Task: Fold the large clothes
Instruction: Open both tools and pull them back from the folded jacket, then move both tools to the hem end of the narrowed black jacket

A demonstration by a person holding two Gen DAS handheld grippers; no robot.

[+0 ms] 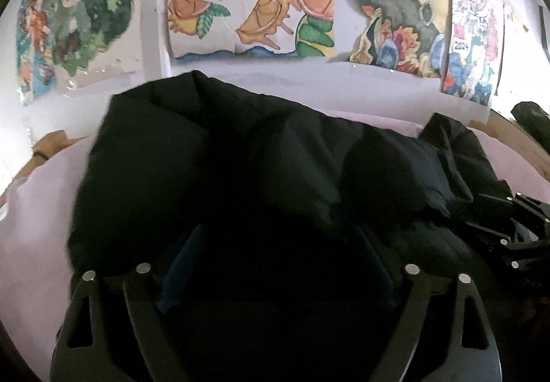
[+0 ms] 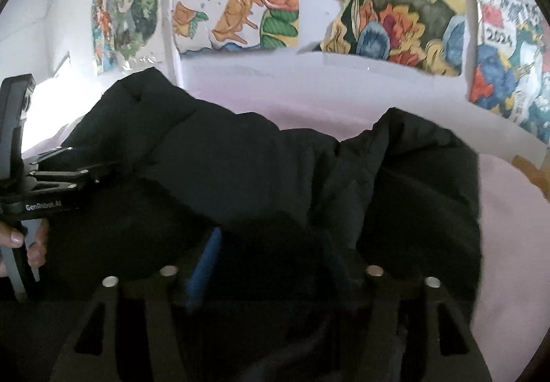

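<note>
Pink sheet (image 1: 31, 210), black puffer jacket (image 1: 213, 158) bunched

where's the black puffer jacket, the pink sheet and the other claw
black puffer jacket (image 2: 240, 168), right wrist view, quilted middle panel
pink sheet (image 2: 508, 227), right wrist view, bare patch right of jacket
left claw (image 2: 99, 172), right wrist view, between its fingertips

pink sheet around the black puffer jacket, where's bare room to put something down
Bare pale pink sheet lies right of the black quilted puffer jacket, more left of it, and a strip behind toward the picture-covered wall. The middle is crowded: jacket plus both grippers.
</note>
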